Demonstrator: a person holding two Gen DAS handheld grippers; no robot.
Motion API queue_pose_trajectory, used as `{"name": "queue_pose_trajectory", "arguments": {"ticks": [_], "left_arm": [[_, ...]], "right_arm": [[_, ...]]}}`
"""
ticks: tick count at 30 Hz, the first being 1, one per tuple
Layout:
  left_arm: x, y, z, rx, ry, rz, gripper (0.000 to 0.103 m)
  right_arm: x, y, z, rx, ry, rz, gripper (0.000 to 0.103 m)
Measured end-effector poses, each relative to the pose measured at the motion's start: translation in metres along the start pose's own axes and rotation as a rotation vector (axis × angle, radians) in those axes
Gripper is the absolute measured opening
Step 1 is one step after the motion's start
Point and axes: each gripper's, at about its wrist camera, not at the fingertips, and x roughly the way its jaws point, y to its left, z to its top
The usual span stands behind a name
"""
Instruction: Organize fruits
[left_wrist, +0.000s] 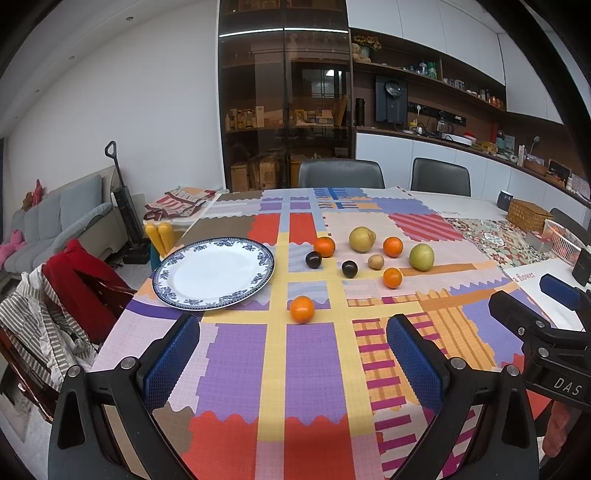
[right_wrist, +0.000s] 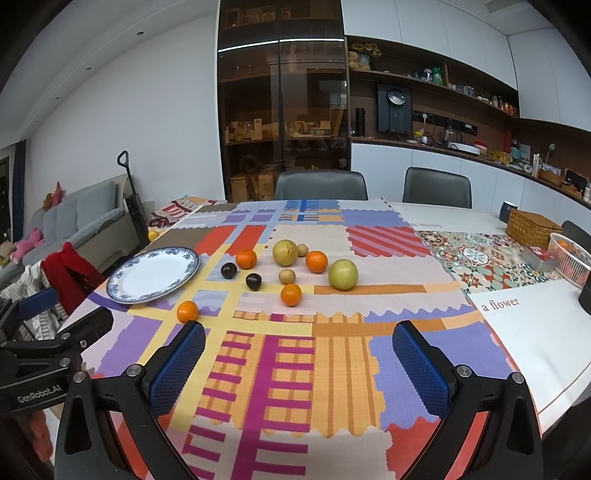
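Observation:
A white plate with a blue patterned rim (left_wrist: 162, 275) (right_wrist: 118, 275) lies bare at the left of the patchwork tablecloth. Loose fruit is scattered to its right: several oranges, the nearest one (left_wrist: 301, 309) (right_wrist: 187, 311) lying alone, two dark plums (left_wrist: 313, 259) (left_wrist: 349, 268), two yellow-green pears (left_wrist: 362, 239) (left_wrist: 421, 257) and a small brown kiwi (left_wrist: 376, 261). My left gripper (left_wrist: 293, 332) hovers open just short of the nearest orange, nothing between its blue pads. My right gripper (right_wrist: 299, 341) is open too, further right, over bare cloth. Each gripper shows at the edge of the other's view.
A wicker box (right_wrist: 532, 228), a white wire basket (right_wrist: 570, 264) and a dark mug (right_wrist: 506, 211) sit at the table's far right. Two grey chairs (left_wrist: 340, 173) (left_wrist: 440, 176) stand behind the table. A chair draped with red and striped clothes (left_wrist: 70, 295) stands at the left edge.

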Motion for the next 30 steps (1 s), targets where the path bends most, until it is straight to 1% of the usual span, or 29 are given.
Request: {"name": "queue_pose_trajectory", "arguments": {"ticks": [23, 30], "left_arm": [[-0.0005, -0.0001, 0.0004, 0.002, -0.001, 0.001, 0.103], [-0.0001, 0.0015, 0.0021, 0.006, 0.003, 0.004, 0.103]], "right_arm": [[0.0, 0.0012, 0.0, -0.002, -0.002, 0.003, 0.102], [0.002, 0.0022, -0.0015, -0.003, 0.01, 0.014, 0.102]]}}
